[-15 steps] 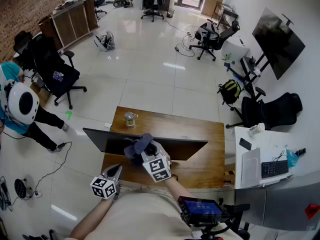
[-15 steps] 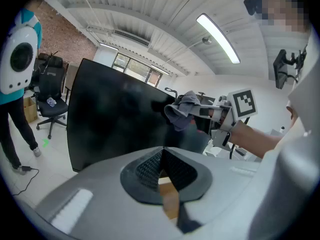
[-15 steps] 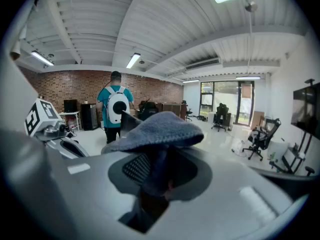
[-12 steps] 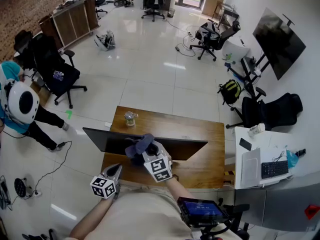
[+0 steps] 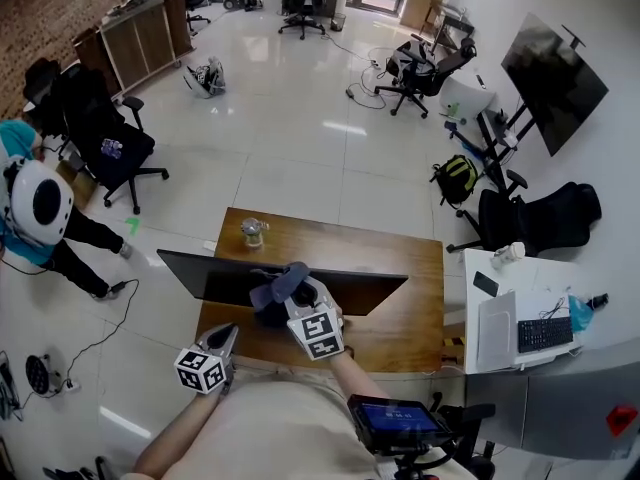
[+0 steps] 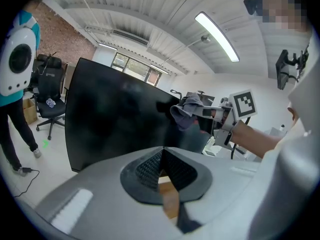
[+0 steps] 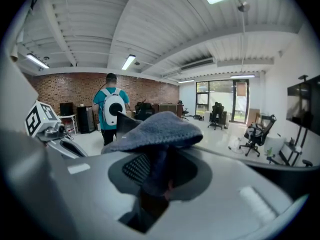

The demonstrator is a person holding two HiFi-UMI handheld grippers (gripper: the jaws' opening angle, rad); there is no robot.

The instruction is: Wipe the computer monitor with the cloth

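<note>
The black monitor stands on a wooden table, seen edge-on from above. My right gripper is shut on a blue-grey cloth, which rests against the monitor's upper edge left of centre. In the right gripper view the cloth drapes over the shut jaws of the right gripper. My left gripper hangs low at the table's near left corner, jaws shut and empty. In the left gripper view, the left gripper faces the dark screen, with the cloth at its right side.
A glass jar sits on the table's far left corner behind the monitor. A person with a white backpack stands at the left. A white desk with a laptop and keyboard adjoins on the right. Office chairs stand around.
The head view has shifted slightly. The right gripper and cloth stay at the monitor's upper edge with hardly any movement. The left gripper has not visibly moved.
</note>
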